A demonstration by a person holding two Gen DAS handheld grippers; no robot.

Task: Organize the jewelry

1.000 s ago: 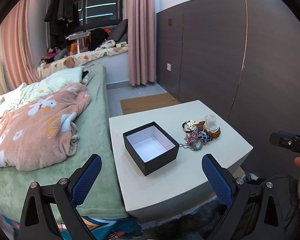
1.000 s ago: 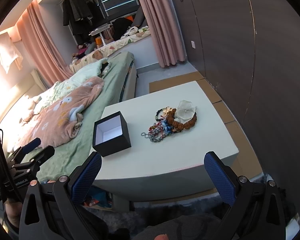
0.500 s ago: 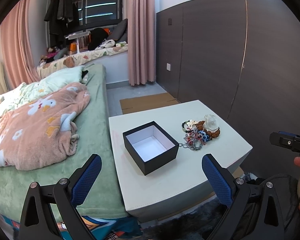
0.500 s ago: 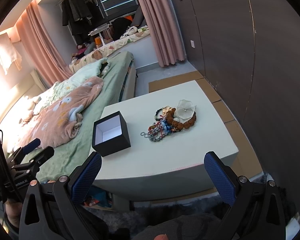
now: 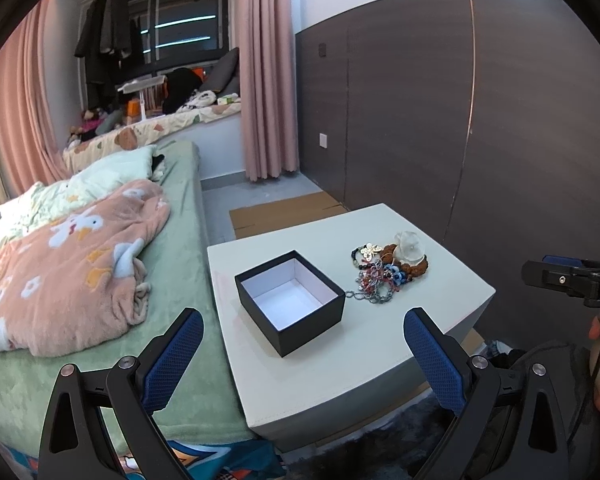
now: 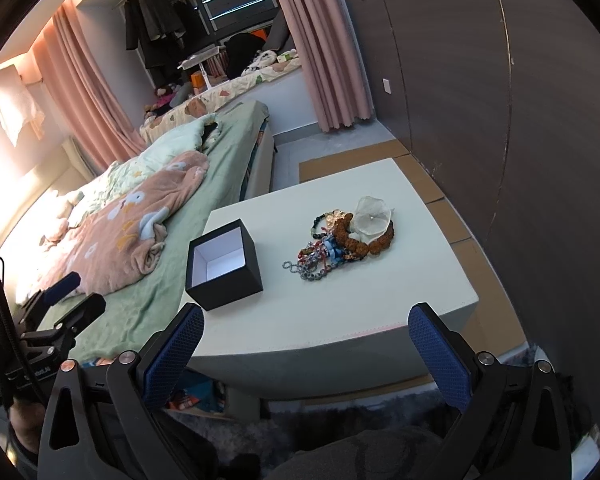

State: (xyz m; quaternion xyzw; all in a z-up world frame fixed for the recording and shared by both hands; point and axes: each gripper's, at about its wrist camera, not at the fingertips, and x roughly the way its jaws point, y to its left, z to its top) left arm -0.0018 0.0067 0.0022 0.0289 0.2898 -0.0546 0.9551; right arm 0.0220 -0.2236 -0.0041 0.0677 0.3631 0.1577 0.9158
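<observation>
A black box (image 5: pixel 291 305) (image 6: pixel 222 266) with a white inside stands lidless and empty on the white table (image 5: pixel 352 356) (image 6: pixel 364 300). To its right lies a tangled jewelry pile (image 5: pixel 386 268) (image 6: pixel 346 240): bead bracelets, chains, a brown bead ring and a pale translucent flower piece. My left gripper (image 5: pixel 302 356) is open, held back over the table's near edge in front of the box. My right gripper (image 6: pixel 306 354) is open too, short of the near edge and well back from the pile. Neither holds anything.
A bed (image 5: pixel 100 264) with a green sheet and a pink blanket touches the table's left side. A dark wall panel (image 5: pixel 460 120) stands right of the table. Cardboard (image 5: pixel 284 212) lies on the floor behind it. A dark rug (image 6: pixel 340 420) is below the near edge.
Both grippers have hardly moved; the views shift only slightly. The box and the jewelry lie as before.
</observation>
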